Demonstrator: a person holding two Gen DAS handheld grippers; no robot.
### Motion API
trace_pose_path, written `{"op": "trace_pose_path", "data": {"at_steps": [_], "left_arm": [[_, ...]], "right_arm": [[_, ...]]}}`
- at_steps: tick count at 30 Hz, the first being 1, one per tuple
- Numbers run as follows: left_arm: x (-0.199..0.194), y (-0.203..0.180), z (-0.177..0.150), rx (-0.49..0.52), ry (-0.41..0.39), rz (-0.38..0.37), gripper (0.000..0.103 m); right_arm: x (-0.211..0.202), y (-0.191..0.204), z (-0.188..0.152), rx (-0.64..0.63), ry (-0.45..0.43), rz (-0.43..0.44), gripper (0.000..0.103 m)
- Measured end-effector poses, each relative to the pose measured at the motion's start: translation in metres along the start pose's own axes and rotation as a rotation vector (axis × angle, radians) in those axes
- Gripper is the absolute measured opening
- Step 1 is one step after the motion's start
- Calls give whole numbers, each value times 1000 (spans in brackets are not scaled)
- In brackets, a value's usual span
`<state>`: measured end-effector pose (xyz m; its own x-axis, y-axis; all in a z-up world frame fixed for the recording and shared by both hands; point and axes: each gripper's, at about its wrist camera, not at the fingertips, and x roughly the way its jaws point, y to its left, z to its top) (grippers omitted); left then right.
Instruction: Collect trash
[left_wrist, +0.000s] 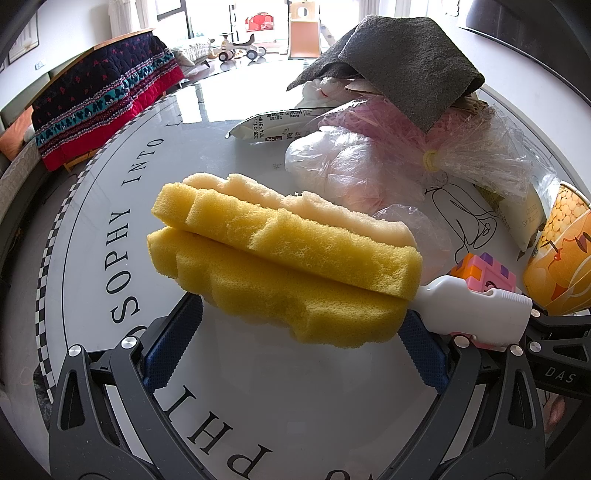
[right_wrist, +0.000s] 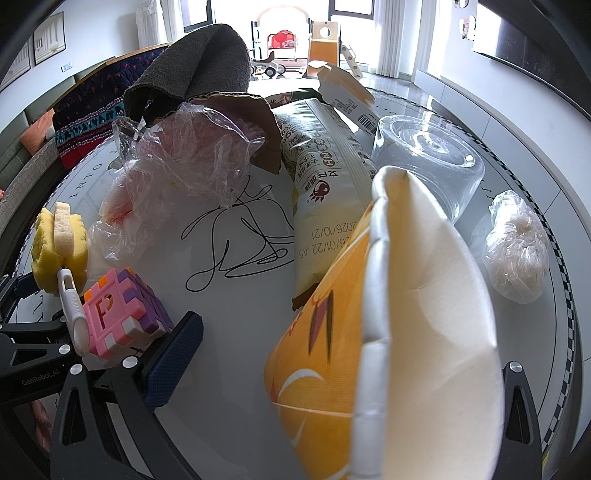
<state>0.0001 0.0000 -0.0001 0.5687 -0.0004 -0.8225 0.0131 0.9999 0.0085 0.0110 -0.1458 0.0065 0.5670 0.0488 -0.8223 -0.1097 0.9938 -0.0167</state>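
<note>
Blue-padded fingers (left_wrist: 177, 332) of the left gripper (left_wrist: 295, 343) stood wide apart, gripping nothing, with a yellow sponge brush (left_wrist: 284, 258) lying across the gap just ahead of them on the white table (left_wrist: 258, 387). Its white handle (left_wrist: 476, 310) ran toward the gripper's right finger; whether finger and handle touched could not be told. Just behind the handle sat a pink and purple puzzle cube (left_wrist: 487, 271).

Farther out, toward the table's middle, lay a heap of trash: crumpled clear plastic bags (left_wrist: 351, 166), a bundle of pink shreds in cellophane (left_wrist: 461, 147), and a white snack wrapper (left_wrist: 277, 125), all partly roofed by a dark grey cloth (left_wrist: 406, 62) that blocked the view beyond. A yellow paper cup (left_wrist: 561, 251) stood at the right of that view.

At the right gripper (right_wrist: 332, 369), that paper cup (right_wrist: 406, 332) filled the space between the fingers, squashed out of round and hiding the right finger, so a firm grip could not be confirmed. Past it lay a long printed snack bag (right_wrist: 325, 184), an upturned clear plastic tub (right_wrist: 424, 158), and, near the table's right edge, a balled plastic bag (right_wrist: 517, 243). A torn carton flap (right_wrist: 347, 92) rose behind.
</note>
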Motion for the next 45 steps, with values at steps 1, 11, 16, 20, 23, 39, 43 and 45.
{"op": "trace_pose_path", "data": {"at_steps": [1, 11, 16, 20, 23, 39, 43, 45], "left_arm": [[0, 0, 0, 0, 0, 0, 97], [0, 0, 0, 0, 0, 0, 97], [-3, 2, -3, 11, 11, -18, 97], [-14, 8, -13, 9, 3, -31, 97], [-29, 24, -19, -18, -7, -57, 97], [-69, 57, -33, -71, -27, -91, 97], [-64, 59, -29, -78, -18, -103, 97], [-64, 57, -30, -78, -14, -110, 97]], "right_arm": [[0, 0, 0, 0, 0, 0, 101], [0, 0, 0, 0, 0, 0, 101], [-1, -1, 0, 0, 12, 5, 101], [-15, -1, -6, -20, 7, 39, 101], [-42, 2, -10, -30, -2, 68, 101], [-64, 71, 3, -287, -48, 145, 85], [-61, 67, 8, -277, -59, 139, 85], [-60, 62, 10, -264, -60, 137, 85]]}}
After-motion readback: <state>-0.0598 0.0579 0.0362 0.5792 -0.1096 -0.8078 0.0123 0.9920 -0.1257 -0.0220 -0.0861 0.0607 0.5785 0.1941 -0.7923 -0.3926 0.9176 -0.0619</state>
